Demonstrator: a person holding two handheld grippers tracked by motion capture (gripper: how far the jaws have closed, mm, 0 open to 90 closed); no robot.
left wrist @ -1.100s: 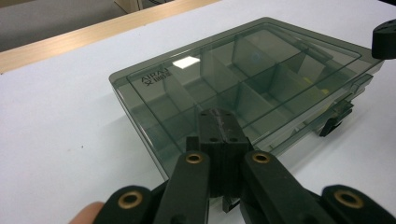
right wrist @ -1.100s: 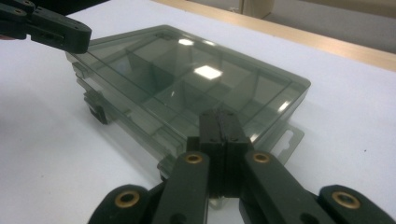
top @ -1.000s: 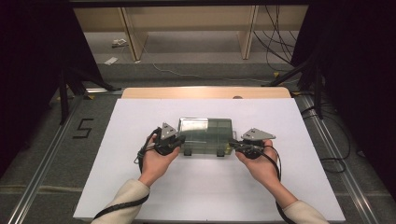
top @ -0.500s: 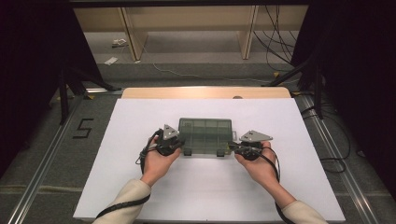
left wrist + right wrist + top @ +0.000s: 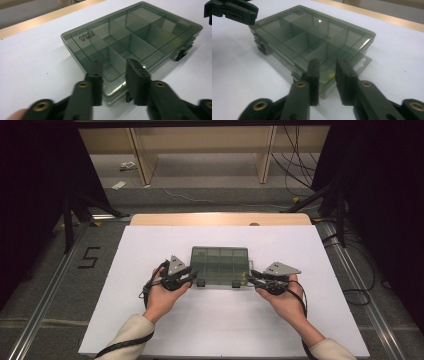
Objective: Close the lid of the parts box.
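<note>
While lying flat and closed on the white-covered bench (image 5: pixel 150 320), just ahead of both hands, sits the smoky-green translucent plastic compartment box (image 5: pixel 219 265), lid down, dividers showing through the top, nothing visible in most cells apart from a small yellow bit near the right front corner

Starting at the left: left gripper (image 5: pixel 186 279) held at the box's left front corner, released, jaws parted with a clear gap between them, tips over the lid's edge in the left gripper view (image 5: pixel 113 68), touching or just above cannot be told. Nothing clamped

Further right, along the front wall: two small dark latches (image 5: pixel 201 283), seemingly down against the front wall, though too small to say whether snapped home

At the right: right gripper (image 5: pixel 253 279) mirrored at the right front corner, likewise released, jaws apart, tips over the corner near the clear hang tab (image 5: pixel 362 62). Nothing grasped

Judged step: bracketing the closed box from both sides, ready either to undo the latches or to shift the box. Next move calls for lowering each gripper to latch height, closing on or hooking under a latch, keeping both sides even so the light box neither skids nor twists on the smooth bench
</note>
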